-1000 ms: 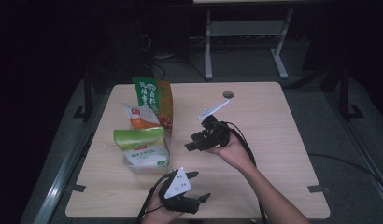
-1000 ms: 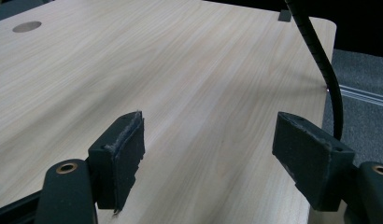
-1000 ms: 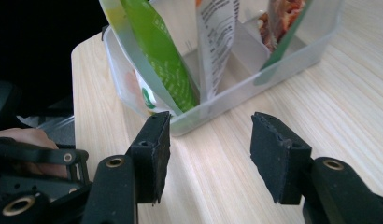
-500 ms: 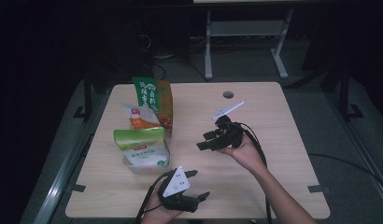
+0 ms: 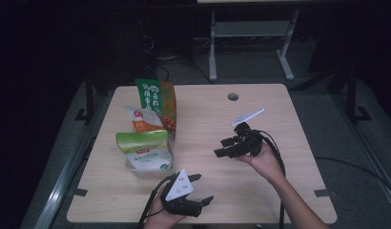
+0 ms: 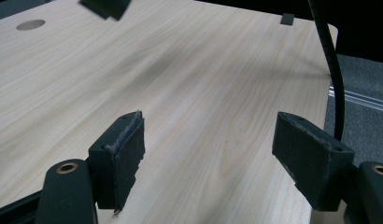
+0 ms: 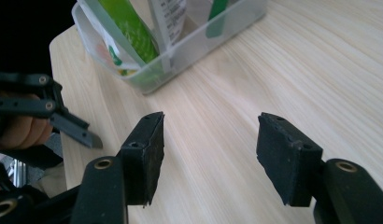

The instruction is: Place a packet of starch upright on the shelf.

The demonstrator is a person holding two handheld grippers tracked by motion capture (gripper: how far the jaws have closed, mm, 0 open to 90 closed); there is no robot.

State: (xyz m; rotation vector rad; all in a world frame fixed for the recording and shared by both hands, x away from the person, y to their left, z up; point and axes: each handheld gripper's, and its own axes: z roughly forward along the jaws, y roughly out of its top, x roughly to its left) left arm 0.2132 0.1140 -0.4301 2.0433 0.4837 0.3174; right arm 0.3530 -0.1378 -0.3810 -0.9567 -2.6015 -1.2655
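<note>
A clear plastic bin (image 5: 136, 171) on the table's left side holds three snack bags: a tall green and orange one (image 5: 155, 98), a white and orange one (image 5: 143, 119) and a green and white one (image 5: 143, 150). My right gripper (image 5: 220, 148) hovers at mid-table, pointing left toward the bin and well apart from it. Its jaws have just been opening and nothing is between them (image 7: 210, 144). My left gripper (image 5: 203, 188) rests near the front edge, open over bare wood (image 6: 208, 149). The right gripper view shows the bin (image 7: 180, 51) ahead.
The wooden table (image 5: 279, 191) has a round cable hole (image 5: 233, 97) at its back. A black cable (image 6: 329, 60) trails past the table's right edge. A metal frame (image 5: 251, 33) stands on the dark floor behind. The left gripper (image 7: 49, 116) lies left of my right jaws.
My right gripper has drawn back to the right, away from the bin, with its jaws a little wider. The left gripper has stayed in place.
</note>
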